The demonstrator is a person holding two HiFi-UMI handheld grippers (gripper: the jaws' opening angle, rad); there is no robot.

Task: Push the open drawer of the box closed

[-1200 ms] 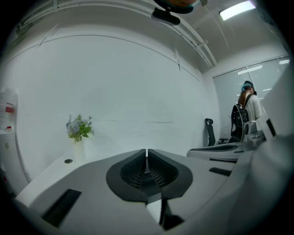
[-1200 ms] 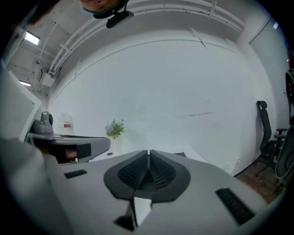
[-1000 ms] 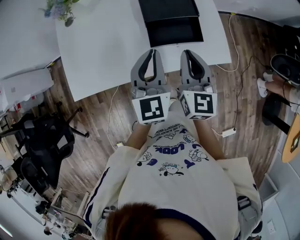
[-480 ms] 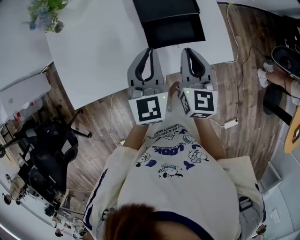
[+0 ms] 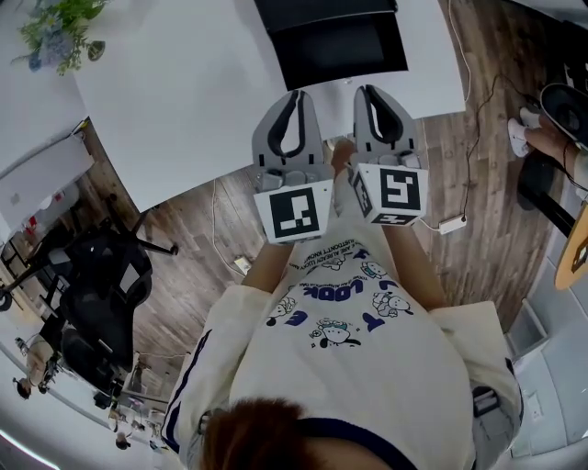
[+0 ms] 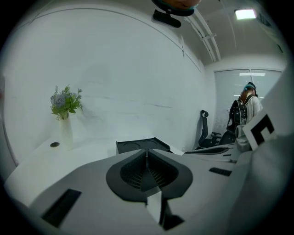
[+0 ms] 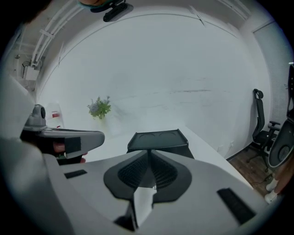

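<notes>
At the near edge of the white table (image 5: 184, 101), the left gripper (image 5: 296, 99) and the right gripper (image 5: 369, 95) hang side by side, close but not touching. Both point away from the person toward the black box (image 5: 323, 11) standing farther in on the table top. Its drawer (image 5: 340, 57) is pulled out of the front toward the person, so its front panel faces the two tips square on. The tips look near the panel but short of it, and nothing shows contact yet. In each gripper view the two jaws are pressed together, the ribbed pads meeting along one line with nothing caught between them. That fits the job, since a push needs no grasp and closed jaws give a blunt, solid nose to lean on the panel. Holding the pair level, one to each side of the drawer's middle, probably serves to spread the force so the drawer runs straight instead of skewing in its guides. The push has not begun, and the whole travel of the drawer remains. The box looks light and the table smooth, so it may slide back rather than take the drawer in. A vase of flowers (image 5: 57, 41) stands well apart at the far left corner, clear of the path.
</notes>
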